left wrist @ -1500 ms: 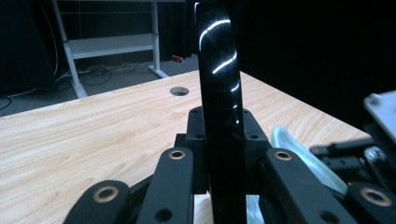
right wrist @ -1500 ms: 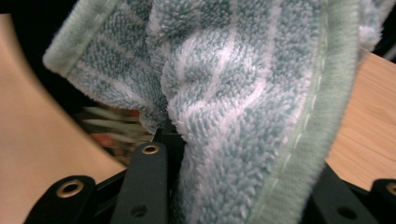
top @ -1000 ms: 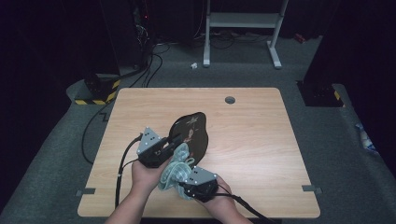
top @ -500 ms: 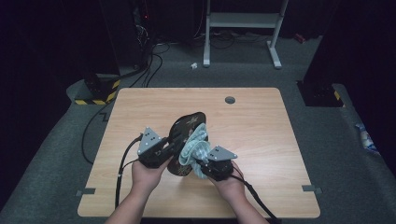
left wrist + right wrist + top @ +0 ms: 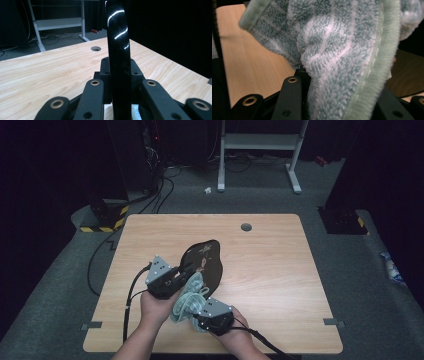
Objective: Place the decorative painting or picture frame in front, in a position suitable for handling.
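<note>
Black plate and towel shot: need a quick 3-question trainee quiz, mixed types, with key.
1. True or false: the left gripper is clamped on the rim of the black plate.
2. What does the right gripper hold? A) a sponge B) a pale green towel C) a brush
3. Fill in: the plate is held tilted up on its ____, not lying flat on the wooden table.

Key: 1 true. 2 B, the towel is bunched between its jaws and rests against the plate. 3 edge.
</note>
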Action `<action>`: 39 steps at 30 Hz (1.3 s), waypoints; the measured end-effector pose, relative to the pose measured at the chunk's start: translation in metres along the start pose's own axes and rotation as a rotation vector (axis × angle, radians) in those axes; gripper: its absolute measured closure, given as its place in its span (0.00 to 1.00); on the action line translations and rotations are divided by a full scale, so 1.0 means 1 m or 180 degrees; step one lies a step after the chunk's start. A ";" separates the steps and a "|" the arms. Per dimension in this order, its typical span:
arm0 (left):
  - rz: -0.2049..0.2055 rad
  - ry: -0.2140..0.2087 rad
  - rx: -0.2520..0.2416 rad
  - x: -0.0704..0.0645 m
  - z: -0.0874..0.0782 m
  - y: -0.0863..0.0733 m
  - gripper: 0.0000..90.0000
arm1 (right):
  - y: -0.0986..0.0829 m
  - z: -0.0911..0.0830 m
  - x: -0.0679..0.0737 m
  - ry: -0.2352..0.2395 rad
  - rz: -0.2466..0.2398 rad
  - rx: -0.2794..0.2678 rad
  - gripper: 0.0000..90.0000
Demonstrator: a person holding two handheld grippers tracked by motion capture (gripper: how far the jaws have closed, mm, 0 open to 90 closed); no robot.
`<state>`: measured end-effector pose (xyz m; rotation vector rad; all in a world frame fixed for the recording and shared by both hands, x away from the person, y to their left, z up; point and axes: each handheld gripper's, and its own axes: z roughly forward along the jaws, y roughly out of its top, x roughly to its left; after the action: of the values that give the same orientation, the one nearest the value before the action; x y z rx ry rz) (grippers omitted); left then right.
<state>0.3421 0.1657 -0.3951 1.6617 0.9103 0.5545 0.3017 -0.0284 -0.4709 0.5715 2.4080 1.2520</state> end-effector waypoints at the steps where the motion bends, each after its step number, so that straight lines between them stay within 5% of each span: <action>1: -0.0013 -0.0011 0.0001 0.000 0.000 0.000 0.88 | -0.002 0.001 -0.002 -0.0010 0.0025 0.0012 0.72; 14: -0.0022 -0.0013 -0.0002 0.002 0.000 0.000 0.88 | -0.040 0.024 -0.029 -0.0133 0.0189 0.0482 0.72; 17: -0.0024 -0.0013 -0.0006 0.002 0.000 0.000 0.88 | -0.034 0.020 -0.027 -0.0133 0.0168 0.0424 0.72; 20: -0.0016 -0.0007 -0.0009 0.001 0.000 0.000 0.88 | -0.014 0.005 -0.020 -0.0115 0.0125 0.0145 0.72; 24: -0.0023 -0.0008 -0.0001 0.001 0.000 0.000 0.88 | 0.002 -0.002 -0.014 -0.0094 0.0076 -0.0011 0.72; 27: -0.0030 -0.0013 0.0005 0.002 0.000 0.000 0.88 | 0.005 0.001 -0.007 -0.0098 -0.0005 -0.0016 0.72; 33: -0.0033 -0.0018 0.0005 0.002 0.000 0.000 0.88 | -0.013 0.010 -0.007 -0.0067 -0.0021 0.0205 0.72; 39: -0.0033 -0.0022 0.0007 0.002 0.000 0.000 0.88 | -0.037 0.023 -0.023 -0.0148 0.0047 0.0502 0.72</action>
<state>0.3436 0.1674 -0.3952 1.6591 0.9143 0.5406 0.3260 -0.0437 -0.5107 0.6572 2.4824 1.0485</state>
